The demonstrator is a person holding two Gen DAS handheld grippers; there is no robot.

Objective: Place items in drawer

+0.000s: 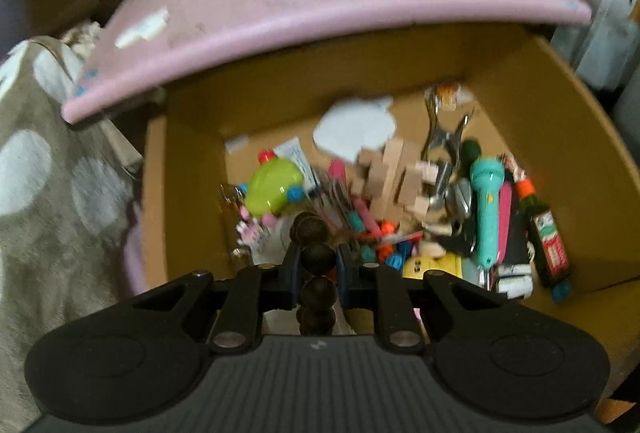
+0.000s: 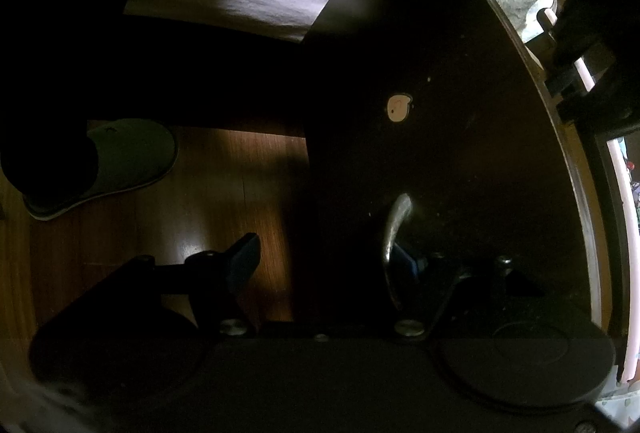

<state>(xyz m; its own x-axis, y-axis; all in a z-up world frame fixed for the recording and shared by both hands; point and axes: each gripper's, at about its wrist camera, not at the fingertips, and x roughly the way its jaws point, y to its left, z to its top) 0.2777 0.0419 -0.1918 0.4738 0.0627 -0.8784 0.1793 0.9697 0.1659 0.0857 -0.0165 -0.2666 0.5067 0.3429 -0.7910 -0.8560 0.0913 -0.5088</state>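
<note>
Above the open drawer (image 1: 560,137), the left gripper (image 1: 318,261) is clamped on a string of dark round beads (image 1: 316,253), held over the clutter. Drawer contents: green toy (image 1: 274,191), wooden blocks (image 1: 394,177), teal flashlight (image 1: 488,209), metal clamp (image 1: 444,137), small bottle (image 1: 550,245), white paper (image 1: 354,129). Pink bench (image 1: 320,5) overhangs the drawer's rear. Right gripper (image 2: 326,261): jaws spread wide, one finger behind the metal handle (image 2: 394,233) on the dark drawer front (image 2: 460,153). Wooden floor (image 2: 160,233), grey slipper (image 2: 120,161).
</note>
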